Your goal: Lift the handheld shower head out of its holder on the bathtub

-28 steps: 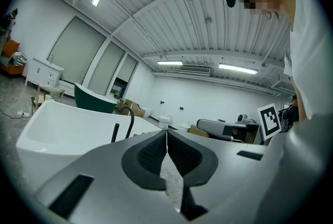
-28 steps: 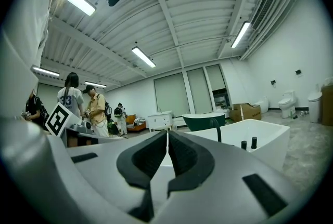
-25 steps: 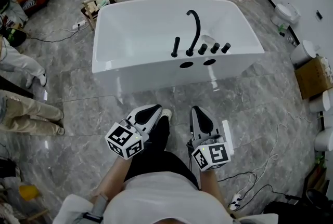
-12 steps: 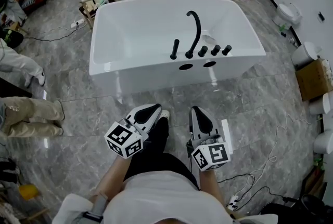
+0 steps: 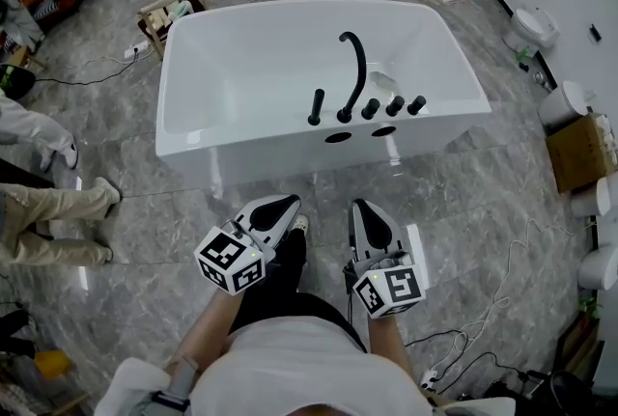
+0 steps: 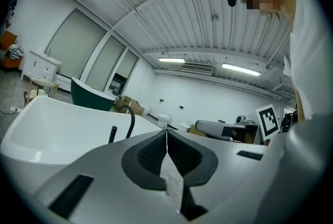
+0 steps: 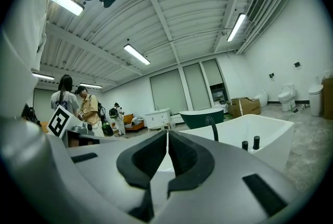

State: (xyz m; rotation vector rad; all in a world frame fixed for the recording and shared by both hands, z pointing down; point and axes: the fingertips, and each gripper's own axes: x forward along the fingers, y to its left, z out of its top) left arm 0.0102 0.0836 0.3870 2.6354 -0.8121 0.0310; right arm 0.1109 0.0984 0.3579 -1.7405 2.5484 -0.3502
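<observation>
**Scene, left to right**

1. Far left: a bystander's legs [image 5: 53, 211] are on the grey marbled floor [image 5: 492, 202].
2. Centre: the white bathtub [image 5: 246, 153] stands on the floor, ahead of both hand-held grippers and well apart from them.
3. Fittings on the near rim of the bathtub, left to right:
   - the handheld shower head [image 5: 316, 105], a black upright rod and the leftmost fitting
   - just beside it, the curved black spout [image 5: 354, 67], arching over the basin
   - three black knobs [image 5: 394, 104] in a row
4. Far right: a cardboard box [image 5: 577, 146] sits on the floor.

**Hand-held grippers**

- Left hand-held gripper [image 5: 282, 205]: held low in front of the person's body, pointing toward the bathtub. Its own view shows the two dark pads closed against each other with nothing between them. The handheld shower head appears beyond its tips in that view.
- Right hand-held gripper [image 5: 369, 209]: held beside the left one, also pointing toward the bathtub. Its pads meet along a thin seam and it grips nothing.

Neither hand-held gripper touches the bathtub or any fitting.
</observation>
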